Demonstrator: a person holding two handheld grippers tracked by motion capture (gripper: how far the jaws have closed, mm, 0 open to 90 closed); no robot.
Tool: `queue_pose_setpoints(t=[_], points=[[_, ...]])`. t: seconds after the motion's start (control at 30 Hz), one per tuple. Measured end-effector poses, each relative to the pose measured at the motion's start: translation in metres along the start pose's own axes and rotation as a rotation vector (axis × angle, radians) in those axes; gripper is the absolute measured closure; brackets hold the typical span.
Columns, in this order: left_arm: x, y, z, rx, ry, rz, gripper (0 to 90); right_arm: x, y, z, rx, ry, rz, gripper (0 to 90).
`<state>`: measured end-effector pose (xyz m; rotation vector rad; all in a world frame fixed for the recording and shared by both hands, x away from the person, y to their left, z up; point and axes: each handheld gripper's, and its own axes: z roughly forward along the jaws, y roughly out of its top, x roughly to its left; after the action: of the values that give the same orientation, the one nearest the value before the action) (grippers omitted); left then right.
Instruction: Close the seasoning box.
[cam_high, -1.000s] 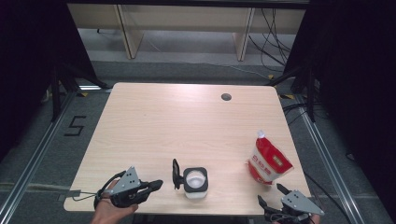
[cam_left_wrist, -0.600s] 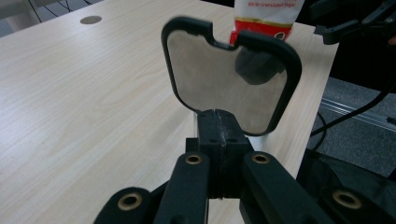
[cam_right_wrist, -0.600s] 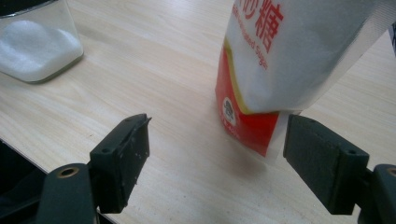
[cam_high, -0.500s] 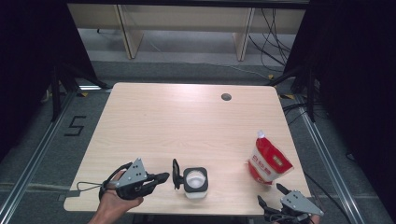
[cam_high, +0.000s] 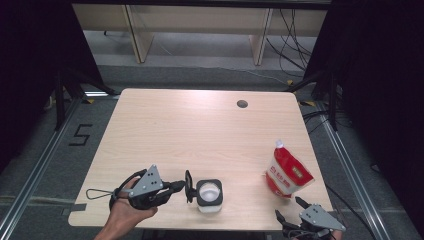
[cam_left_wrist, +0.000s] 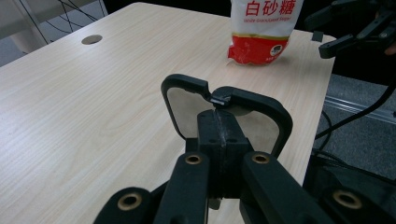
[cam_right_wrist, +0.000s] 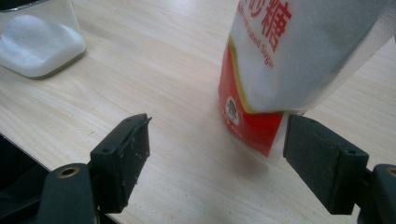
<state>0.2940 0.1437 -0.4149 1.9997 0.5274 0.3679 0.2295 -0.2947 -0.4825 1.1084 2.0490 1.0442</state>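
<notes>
In the high view, low centre, the left gripper (cam_high: 181, 187) clamps the black looped handle (cam_high: 188, 186) standing upright beside the square glass sugar jar (cam_high: 209, 194); the right gripper view shows wide jaws flanking the upright red-and-white sugar pouch (cam_right_wrist: 285, 60).

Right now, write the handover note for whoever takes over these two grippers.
Left gripper: shut on the black lid, holding it upright against the jar's left side; I cannot tell if it is hinged to the jar.
Right gripper: open at the table's near right corner, aimed at the sugar bag, not touching it.
Jar: near edge, top uncovered, white sugar inside.
Done: lid off the mouth.
Left: probably grasp the standing bag and pour, then close the lid.
</notes>
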Motion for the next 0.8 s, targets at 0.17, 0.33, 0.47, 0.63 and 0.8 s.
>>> queue_pose_setpoints(t=[0.17, 0.33, 0.47, 0.63, 0.8], points=[[-0.001, 0.003, 0.002, -0.003, -0.003, 0.007, 89.4, 0.004, 0.0, -0.002, 0.018, 0.0, 0.066, 23.7], [-0.002, 0.005, 0.005, -0.001, -0.01, 0.005, 89.4, 0.001, 0.0, 0.0, 0.005, 0.012, 0.043, 23.8], [-0.004, 0.008, 0.009, 0.006, -0.019, 0.032, 89.4, 0.001, 0.0, 0.0, 0.002, 0.006, 0.038, 23.9], [-0.01, 0.011, 0.025, 0.015, -0.048, 0.024, 89.3, 0.001, 0.0, -0.001, 0.002, 0.003, 0.03, 23.9], [-0.012, 0.011, 0.043, 0.026, -0.063, 0.067, 89.3, 0.002, 0.0, -0.001, 0.008, 0.004, 0.045, 23.9]])
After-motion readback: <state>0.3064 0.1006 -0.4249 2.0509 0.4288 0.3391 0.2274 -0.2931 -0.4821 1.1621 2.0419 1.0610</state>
